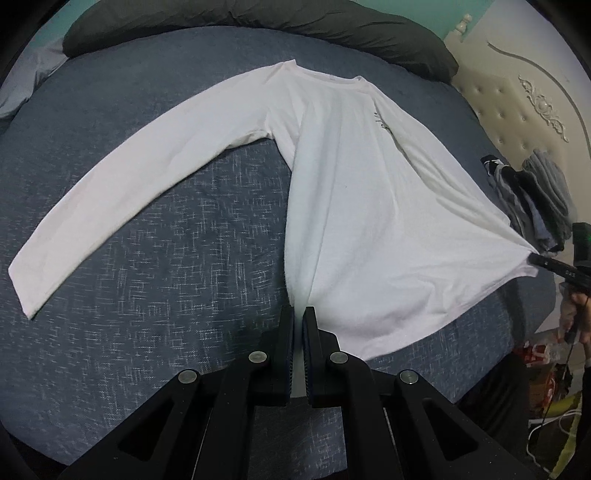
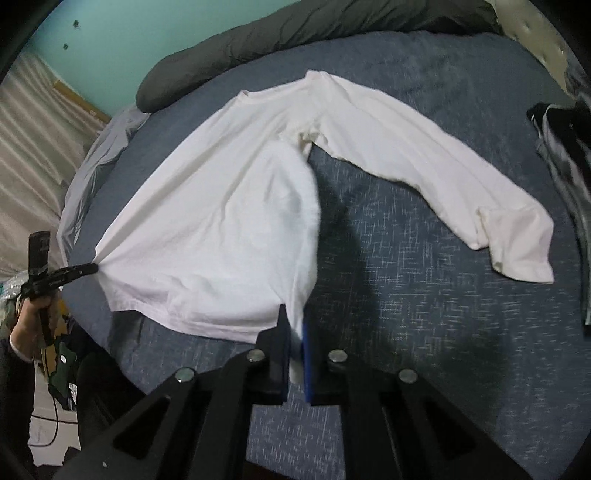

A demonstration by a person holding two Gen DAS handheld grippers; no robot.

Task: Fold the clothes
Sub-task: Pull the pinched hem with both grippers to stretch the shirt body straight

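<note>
Both grippers clamped shut on hem corners of the white long-sleeved cotton shirt: left gripper, right gripper. Shirt lies on the blue patterned bedsheet. Risk: thin fabric slips out, sleeves drag and bunch.

A bed with a blue-grey woven cover bears a white long-sleeved shirt, a dark rumpled duvet and piled grey clothes.

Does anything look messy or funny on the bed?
The white shirt has one uneven spot: the end of the sleeve on the right of the right wrist view is folded back and rumpled, while the other sleeve lies straight. A loose clothes pile sits at the bed's edge.
</note>
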